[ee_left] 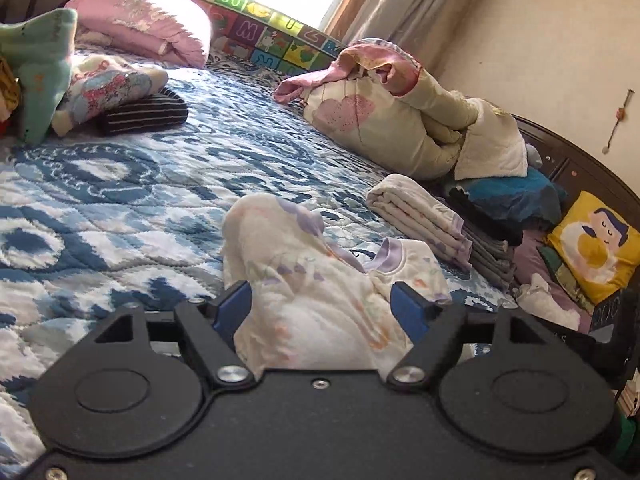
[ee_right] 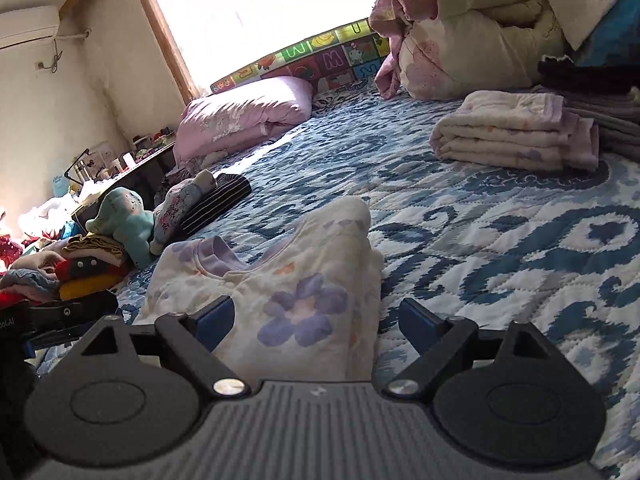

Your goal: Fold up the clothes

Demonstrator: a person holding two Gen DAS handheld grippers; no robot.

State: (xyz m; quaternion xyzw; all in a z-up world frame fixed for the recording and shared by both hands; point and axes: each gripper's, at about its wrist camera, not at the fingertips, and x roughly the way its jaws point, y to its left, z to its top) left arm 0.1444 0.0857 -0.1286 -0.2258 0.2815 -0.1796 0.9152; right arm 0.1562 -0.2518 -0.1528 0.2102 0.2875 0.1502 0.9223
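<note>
— Where was the top when you looked?

— You had the floral top (ee_left: 320, 280) lying on the blue and white quilt (ee_left: 120, 184), bunched up, its purple collar toward the middle of the bed. To its right sat a folded pile (ee_right: 516, 136) of matching cloth.

— And your left gripper (ee_left: 324, 312)?

— Its jaws stood wide, the cloth lying loose between the blue pads (ee_left: 230, 308); nothing was pinched.

— The right gripper (ee_right: 320, 320)?

— Wide apart too. The top's flower print lay between the pads, nearer the left one; the right one stood clear over quilt.
</note>
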